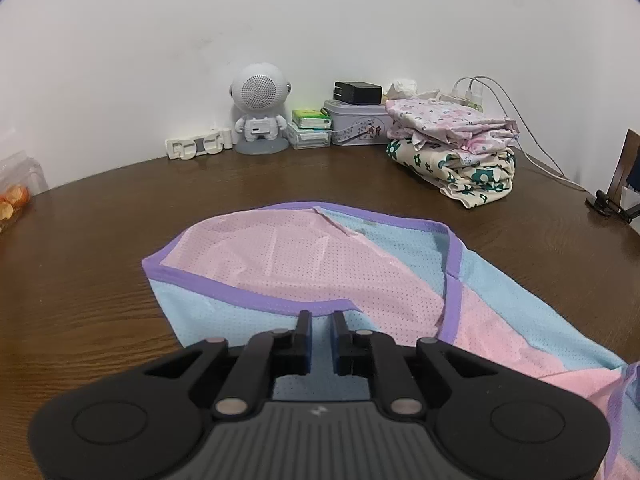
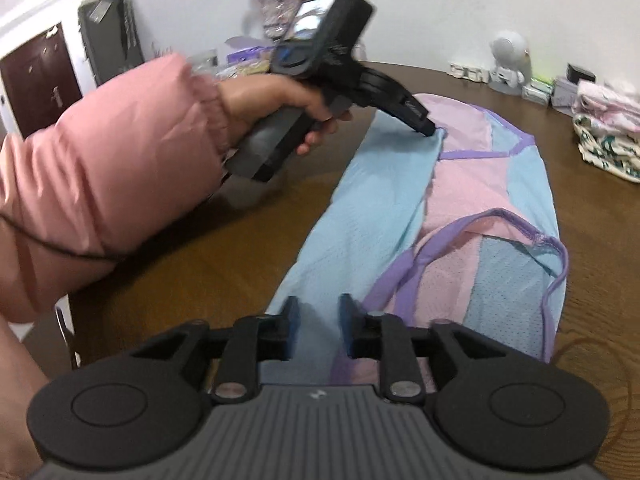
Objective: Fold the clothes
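Dark wood-grain counter [image 1: 80, 308] fills both views, backed by a plain white wall. Nearest the left wrist camera, the left hand-held gripper [image 1: 321, 320] sits low over the near edge of a mesh garment [image 1: 304, 264] in pink and light blue with purple trim; its jaws stand slightly apart with light blue fabric showing in the gap, and whether they pinch the cloth cannot be told from this view. In the right wrist view that same tool appears from the side, its tip touching the garment's far purple-trimmed edge, held in a hand [image 2: 276, 100] coming out of a puffy pink sleeve [image 2: 104, 168]. The right hand-held gripper [image 2: 319, 312] hangs over the garment's near end, jaws released with a clear gap and nothing between them.

The garment lies spread flat across the middle of the counter, one section turned over so a purple-edged opening shows. Further back on the right, a stack of folded floral clothes [image 1: 456, 152] rests near the wall. Along the wall stand a white astronaut-shaped speaker [image 1: 260, 110], small green-and-white boxes [image 1: 311, 128], a patterned tin [image 1: 358, 122] with a black charger [image 1: 357, 93] on top, and white cables [image 1: 532, 136] trailing off to the right
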